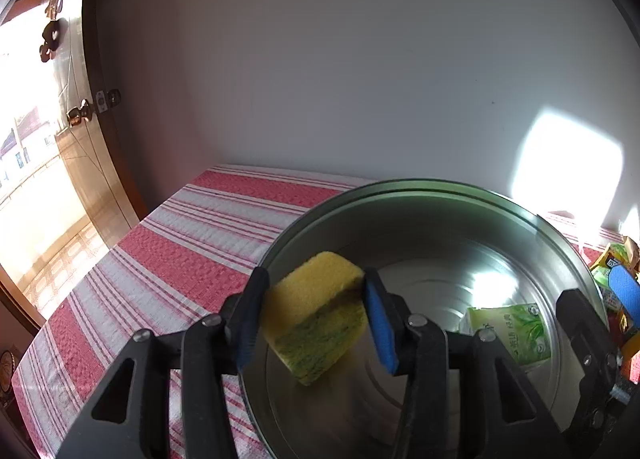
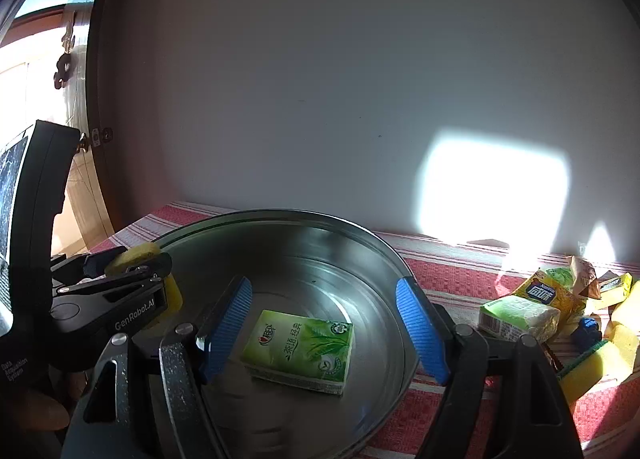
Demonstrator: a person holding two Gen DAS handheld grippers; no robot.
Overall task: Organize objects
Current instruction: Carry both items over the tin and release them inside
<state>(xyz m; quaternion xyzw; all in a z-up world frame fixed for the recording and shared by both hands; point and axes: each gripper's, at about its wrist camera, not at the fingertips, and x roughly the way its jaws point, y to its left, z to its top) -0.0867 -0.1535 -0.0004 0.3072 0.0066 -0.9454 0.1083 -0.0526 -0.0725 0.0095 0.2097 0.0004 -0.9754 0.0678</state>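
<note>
My left gripper [image 1: 316, 319] is shut on a yellow sponge with a green scouring side [image 1: 316, 315] and holds it over the left part of a round metal basin [image 1: 520, 219]. In the right wrist view the left gripper [image 2: 136, 271] and its sponge [image 2: 138, 253] sit at the basin's left rim [image 2: 280, 217]. A green tissue pack [image 2: 300, 351] lies flat in the basin and also shows in the left wrist view [image 1: 512, 333]. My right gripper [image 2: 324, 331] is open and empty, its jaws wide on either side of the tissue pack, above it.
The basin rests on a red and white striped cloth [image 1: 168, 251] against a white wall. At the right lies a pile of loose items: a green tissue pack [image 2: 518, 317], a yellow packet [image 2: 548, 293], more sponges [image 2: 604, 359]. A window is at left.
</note>
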